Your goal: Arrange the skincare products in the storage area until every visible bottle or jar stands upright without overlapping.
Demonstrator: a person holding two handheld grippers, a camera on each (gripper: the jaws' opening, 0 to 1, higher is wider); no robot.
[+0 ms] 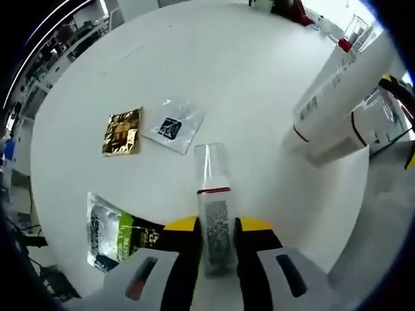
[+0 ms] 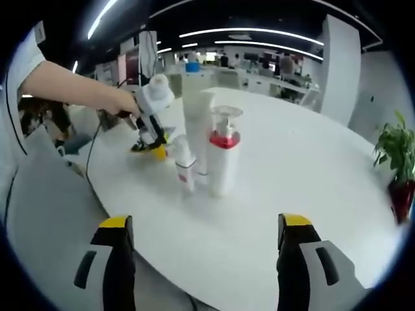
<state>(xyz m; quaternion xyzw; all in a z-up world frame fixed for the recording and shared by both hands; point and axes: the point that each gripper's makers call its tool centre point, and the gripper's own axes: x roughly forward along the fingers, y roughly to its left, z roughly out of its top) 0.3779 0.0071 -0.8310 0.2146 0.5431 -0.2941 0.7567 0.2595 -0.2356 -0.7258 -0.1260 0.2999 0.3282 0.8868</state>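
While the left tool [image 1: 217, 243] is closed on a small clear bottle [image 1: 214, 214] with a red band, the bottle lies along the jaws, low over the white table [image 1: 246, 84], cap end pointing away. Judgement: it needs tipping upright and setting down on bare table, clear of the sachets. Just left of the jaws lies a green-black sachet [image 1: 117, 234]; farther out a gold sachet [image 1: 123, 131] and a clear sachet [image 1: 172, 124] lie flat, apart from each other. Toward the table's far right edge, white tubes [image 1: 340, 97] loom.

In the right gripper view, the right tool [image 2: 204, 249] hangs wide open, holding nothing, near the table edge. Beyond it a red-collared pump bottle [image 2: 222, 155], a small bottle [image 2: 185, 170] and a tall tube [image 2: 198, 120] stand upright, close together. Behind them a hand [image 2: 123, 102] holds the left tool.
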